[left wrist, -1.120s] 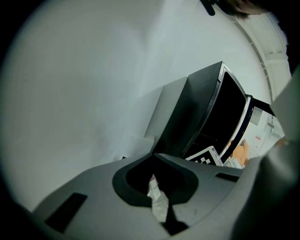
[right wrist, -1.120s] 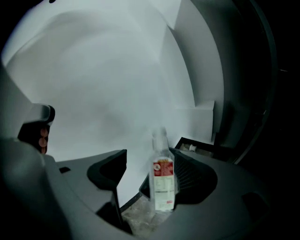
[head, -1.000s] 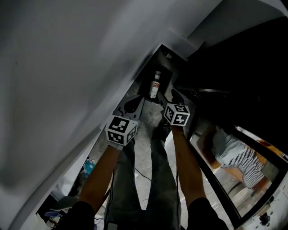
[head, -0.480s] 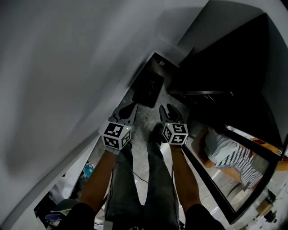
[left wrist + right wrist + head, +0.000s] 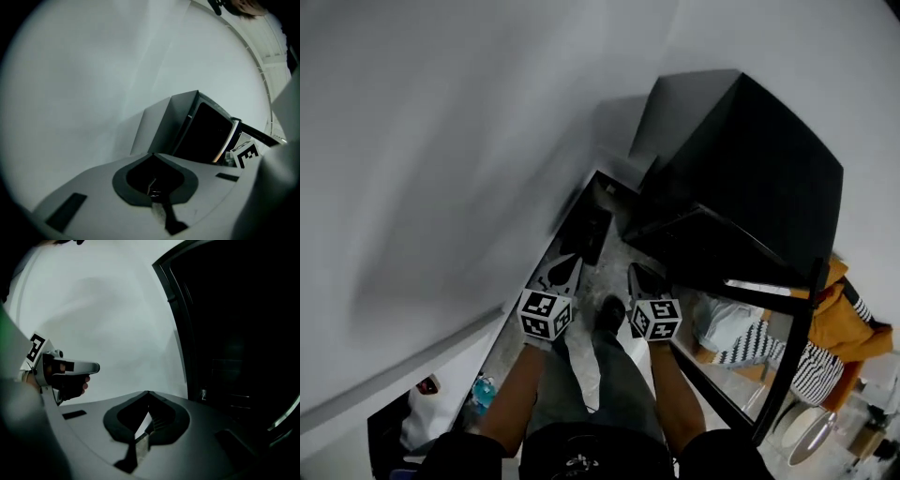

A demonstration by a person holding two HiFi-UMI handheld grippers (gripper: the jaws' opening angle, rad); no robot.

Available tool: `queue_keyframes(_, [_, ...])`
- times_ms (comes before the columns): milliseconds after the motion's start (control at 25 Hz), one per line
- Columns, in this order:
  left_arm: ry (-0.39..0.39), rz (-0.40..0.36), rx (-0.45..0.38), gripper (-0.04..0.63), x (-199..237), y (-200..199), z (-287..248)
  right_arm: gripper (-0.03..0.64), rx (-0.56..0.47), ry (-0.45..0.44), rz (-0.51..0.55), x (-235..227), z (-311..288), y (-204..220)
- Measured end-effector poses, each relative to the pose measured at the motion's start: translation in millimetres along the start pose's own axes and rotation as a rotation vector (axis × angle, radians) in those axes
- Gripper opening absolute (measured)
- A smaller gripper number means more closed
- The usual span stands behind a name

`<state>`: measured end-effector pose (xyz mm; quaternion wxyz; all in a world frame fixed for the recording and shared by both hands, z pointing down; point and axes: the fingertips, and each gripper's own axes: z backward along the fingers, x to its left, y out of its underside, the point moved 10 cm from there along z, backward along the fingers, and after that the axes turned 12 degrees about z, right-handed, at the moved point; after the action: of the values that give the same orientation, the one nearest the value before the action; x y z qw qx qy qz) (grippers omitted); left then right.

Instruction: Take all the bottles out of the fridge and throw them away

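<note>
While the black fridge (image 5: 750, 159) stands ahead at the right with its glass door (image 5: 741, 366) swung open, both grippers are held side by side above the floor; the left gripper (image 5: 565, 272) is pressed together on nothing; the right gripper (image 5: 642, 278) has just been closing, its jaws now meeting empty; a dark bin (image 5: 587, 232) sits against the wall.

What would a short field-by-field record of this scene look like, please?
left gripper: shut, empty
right gripper: shut, its jaws have just been closing, nothing between them
fridge: black, on the right gripper's side; inside too dark to make out any bottle
dark bin: on the floor by the white wall, ahead of both grippers; contents cannot be seen
</note>
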<state>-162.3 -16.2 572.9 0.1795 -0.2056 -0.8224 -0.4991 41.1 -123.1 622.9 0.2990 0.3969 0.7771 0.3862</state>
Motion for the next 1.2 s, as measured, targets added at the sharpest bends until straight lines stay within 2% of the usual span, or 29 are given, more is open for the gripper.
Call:
queue_keyframes(240, [0.043, -0.007, -0.034, 0.006, -65, -37, 28, 0.008, -0.052, 0.000, 0.019, 4, 71, -59])
queue_keyframes(480, [0.118, -0.054, -0.028, 0.006, -104, -65, 55, 0.006, -0.132, 0.114, 0.008, 16, 131, -99])
queue_keyframes(680, [0.179, -0.062, 0.020, 0.006, -102, -68, 85, 0.006, -0.135, 0.222, -0.033, 52, 173, -100])
queue_keyframes(920, [0.291, -0.131, 0.042, 0.006, -102, -78, 130, 0.006, -0.169, 0.348, -0.105, 108, 217, -90])
queue_keyframes(1200, [0.397, -0.155, 0.057, 0.006, -106, -69, 175, 0.006, -0.197, 0.440, -0.091, 162, 264, -86])
